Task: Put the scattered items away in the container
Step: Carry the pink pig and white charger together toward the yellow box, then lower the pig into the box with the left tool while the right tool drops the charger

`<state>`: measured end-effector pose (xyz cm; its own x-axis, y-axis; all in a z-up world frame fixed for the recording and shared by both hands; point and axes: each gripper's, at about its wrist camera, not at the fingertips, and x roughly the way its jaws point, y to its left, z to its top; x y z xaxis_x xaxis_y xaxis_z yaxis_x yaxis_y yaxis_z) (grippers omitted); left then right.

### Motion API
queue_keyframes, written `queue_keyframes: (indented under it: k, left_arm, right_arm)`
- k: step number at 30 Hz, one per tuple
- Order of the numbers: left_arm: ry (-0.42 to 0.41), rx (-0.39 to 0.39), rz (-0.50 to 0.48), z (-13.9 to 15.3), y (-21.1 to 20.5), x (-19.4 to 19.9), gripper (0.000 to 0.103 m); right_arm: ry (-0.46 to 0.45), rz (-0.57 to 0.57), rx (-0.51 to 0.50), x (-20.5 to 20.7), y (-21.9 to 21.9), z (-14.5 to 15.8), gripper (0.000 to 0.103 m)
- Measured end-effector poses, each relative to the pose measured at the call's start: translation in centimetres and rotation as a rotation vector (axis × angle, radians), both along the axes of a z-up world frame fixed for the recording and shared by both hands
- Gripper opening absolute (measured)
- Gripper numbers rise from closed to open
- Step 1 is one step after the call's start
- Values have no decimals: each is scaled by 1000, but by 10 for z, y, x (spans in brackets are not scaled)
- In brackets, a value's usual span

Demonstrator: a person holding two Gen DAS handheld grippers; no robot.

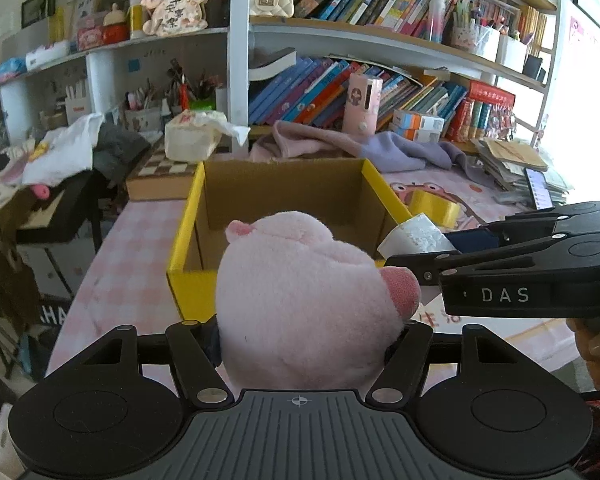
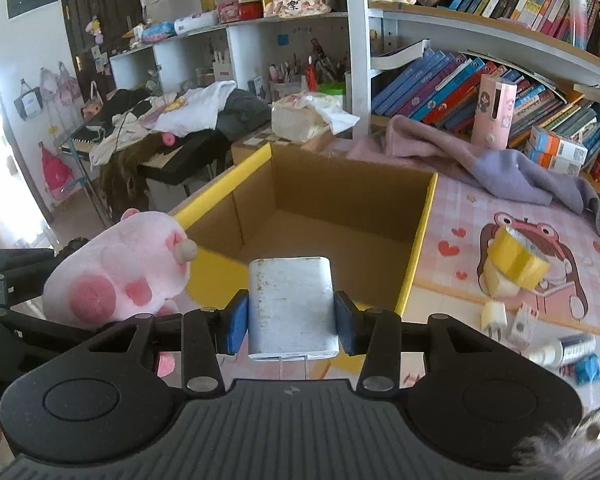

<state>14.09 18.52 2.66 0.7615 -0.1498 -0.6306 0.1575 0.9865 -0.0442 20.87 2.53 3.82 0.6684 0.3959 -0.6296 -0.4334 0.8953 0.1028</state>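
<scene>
Left tool clamps pink plush; right tool clamps white charger; pink checked tablecloth, cluttered bookshelves.

The left gripper is held low and level, its two fingers spread wide and pressed against the sides of a pink plush pig. The right gripper is held just to the right of it at about the same height, pointing the same way, its blue-padded fingers clamped on the flanks of a white charger block.
</scene>
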Motion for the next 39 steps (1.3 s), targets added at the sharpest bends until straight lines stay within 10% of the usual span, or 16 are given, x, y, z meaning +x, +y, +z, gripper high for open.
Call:
queue_keyframes:
  k: [25, 39]
  left_arm:
    - [86, 259, -147, -7, -15, 139, 67]
    - [305, 547, -394, -70, -29, 221, 68]
  right_arm:
    - [86, 117, -36, 151, 2, -26, 42]
    - [111, 404, -437, 221, 46, -72, 42]
